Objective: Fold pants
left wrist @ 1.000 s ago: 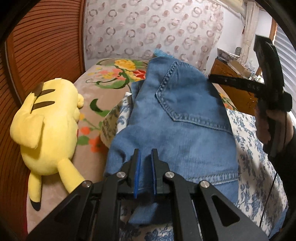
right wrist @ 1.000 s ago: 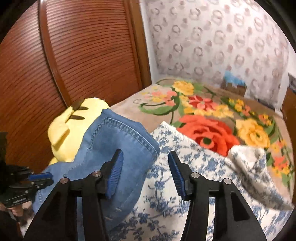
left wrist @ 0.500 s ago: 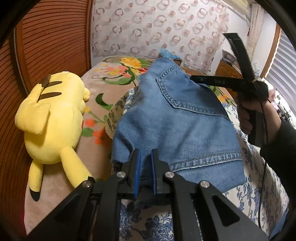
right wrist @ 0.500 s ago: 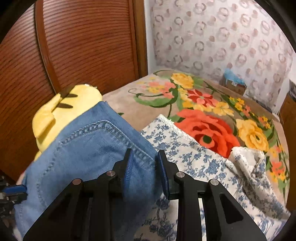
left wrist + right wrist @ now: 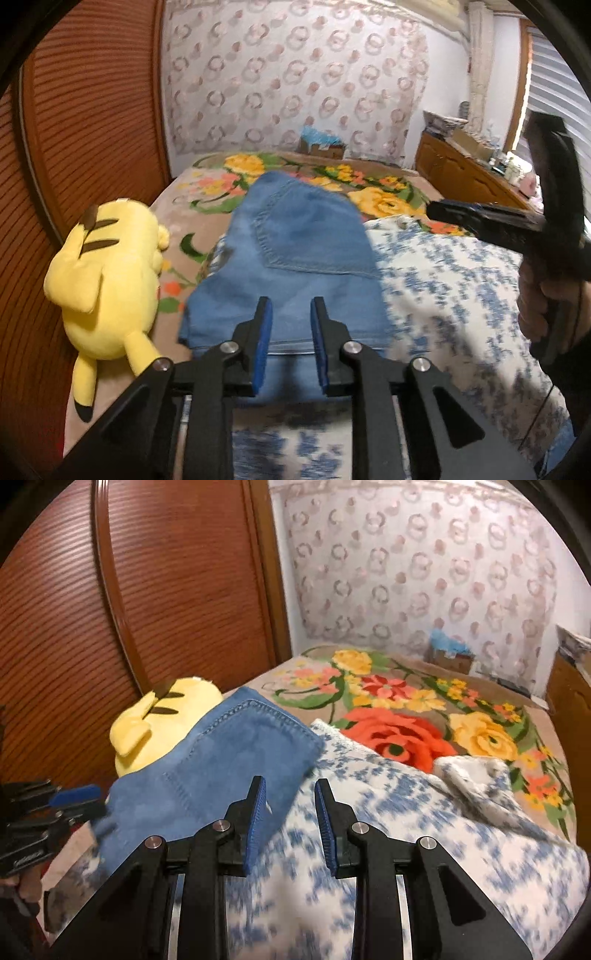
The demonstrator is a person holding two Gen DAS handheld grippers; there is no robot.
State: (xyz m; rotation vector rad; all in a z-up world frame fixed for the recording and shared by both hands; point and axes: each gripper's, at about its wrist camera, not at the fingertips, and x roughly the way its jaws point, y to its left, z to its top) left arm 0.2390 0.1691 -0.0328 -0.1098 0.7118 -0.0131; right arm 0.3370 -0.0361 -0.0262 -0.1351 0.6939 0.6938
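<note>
Left wrist view: the left gripper [image 5: 290,343] is seen with a narrow gap between its blue pads, its jaws having just been opening, and nothing is pinched — the jeans [image 5: 295,266] lie just ahead of and beneath the tips, folded into a compact stack on the quilt [image 5: 443,280]. A plush [image 5: 107,280] lies to the left of the tool, beside the stack. The right gripper's body and the hand holding it are seen at the far right.

Right wrist view: the right gripper [image 5: 290,823] is likewise narrowly parted and empty — the jeans [image 5: 221,768] lie ahead and to its left.

The denim is judged soft but thick and fairly heavy, and not slippery. A hold is best taken at the stitched hem or pocket edge, through all layers, so the stack is not pulled apart.
</note>
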